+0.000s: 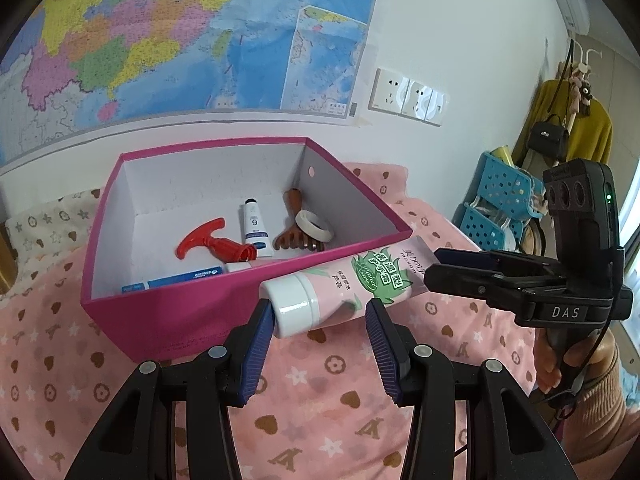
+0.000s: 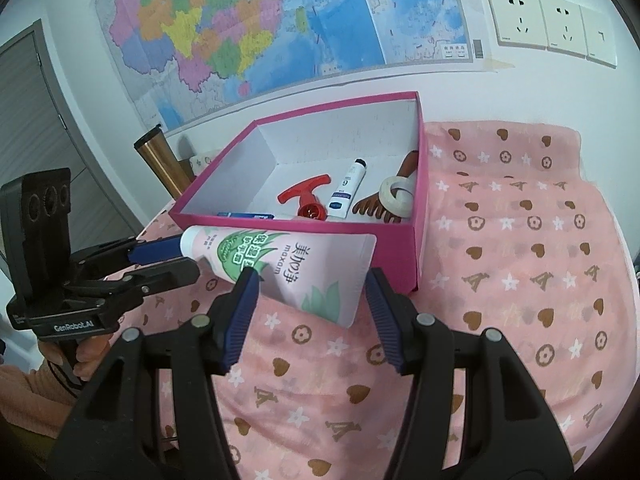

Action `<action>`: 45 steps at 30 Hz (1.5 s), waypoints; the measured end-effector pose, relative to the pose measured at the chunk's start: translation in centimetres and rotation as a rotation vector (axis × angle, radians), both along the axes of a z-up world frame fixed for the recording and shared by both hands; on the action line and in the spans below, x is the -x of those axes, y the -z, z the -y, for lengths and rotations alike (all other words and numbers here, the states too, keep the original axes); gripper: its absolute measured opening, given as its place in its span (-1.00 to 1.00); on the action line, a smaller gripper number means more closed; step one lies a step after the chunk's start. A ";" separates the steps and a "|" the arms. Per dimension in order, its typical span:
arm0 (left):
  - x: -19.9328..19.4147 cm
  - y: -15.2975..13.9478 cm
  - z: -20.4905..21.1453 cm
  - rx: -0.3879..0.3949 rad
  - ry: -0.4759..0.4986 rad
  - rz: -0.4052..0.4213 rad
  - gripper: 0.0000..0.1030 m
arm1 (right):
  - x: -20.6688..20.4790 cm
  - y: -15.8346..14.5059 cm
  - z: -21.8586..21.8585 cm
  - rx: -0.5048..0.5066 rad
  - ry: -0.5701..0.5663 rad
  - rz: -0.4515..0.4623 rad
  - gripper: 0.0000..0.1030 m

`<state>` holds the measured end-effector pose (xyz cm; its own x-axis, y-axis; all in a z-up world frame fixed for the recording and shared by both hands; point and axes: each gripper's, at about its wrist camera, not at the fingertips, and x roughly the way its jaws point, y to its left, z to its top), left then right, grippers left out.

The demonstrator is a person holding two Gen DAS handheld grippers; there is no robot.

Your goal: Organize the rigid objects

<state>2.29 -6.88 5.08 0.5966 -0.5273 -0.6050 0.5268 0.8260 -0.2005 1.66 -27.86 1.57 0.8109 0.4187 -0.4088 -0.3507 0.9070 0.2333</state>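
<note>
I held one pink tube (image 2: 296,268) between my two grippers, just outside the pink box (image 1: 192,312). My left gripper (image 1: 316,344) pinched its white cap; my right gripper (image 2: 310,304) squeezed its flat end. Inside the box lay maybe six things.
</note>
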 end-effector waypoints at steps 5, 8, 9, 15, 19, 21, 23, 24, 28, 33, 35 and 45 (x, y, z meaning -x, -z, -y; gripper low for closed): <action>-0.3 -0.3 0.1 -0.002 0.000 0.010 -0.08 | -0.1 -0.4 0.1 0.003 0.003 0.009 0.13; -0.5 -0.5 0.1 0.005 0.003 0.011 0.00 | -0.2 -0.7 0.1 0.007 0.004 0.014 0.13; -0.5 -0.5 0.2 0.007 0.003 0.014 0.01 | -0.2 -0.8 0.1 0.005 0.001 0.016 0.13; -0.8 -0.9 0.3 0.002 0.003 0.028 0.01 | -0.5 -1.2 0.1 0.011 0.008 0.023 0.13; -0.9 -1.0 0.4 0.003 0.003 0.029 0.00 | -0.5 -1.3 0.1 0.012 0.008 0.028 0.13; -0.9 -1.0 0.4 0.004 0.003 0.031 0.00 | -0.5 -1.4 0.1 0.014 0.008 0.029 0.13; -1.1 -1.1 0.4 0.004 0.002 0.033 0.01 | -0.6 -1.4 0.2 0.016 0.006 0.030 0.13; -1.2 -1.1 0.4 0.001 0.000 0.034 0.01 | -0.6 -1.4 0.1 0.017 0.007 0.031 0.13; -1.5 -1.2 0.5 -0.002 -0.005 0.034 0.01 | -0.8 -1.6 0.1 0.021 0.005 0.032 0.13; -2.0 -1.4 0.5 -0.002 -0.013 0.044 0.01 | -1.2 -1.9 0.1 0.024 0.003 0.036 0.13; -2.2 -1.4 0.5 -0.004 -0.019 0.045 0.01 | -1.4 -2.0 0.1 0.025 0.003 0.038 0.13; -3.0 -1.4 0.9 -0.008 -0.023 0.048 0.00 | -2.2 -2.6 0.4 0.026 0.010 0.047 0.13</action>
<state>5.26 -7.77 6.49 0.6370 -0.5078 -0.5799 0.5161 0.8398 -0.1685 3.89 -28.28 4.16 0.8337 0.3998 -0.3811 -0.3513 0.9162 0.1927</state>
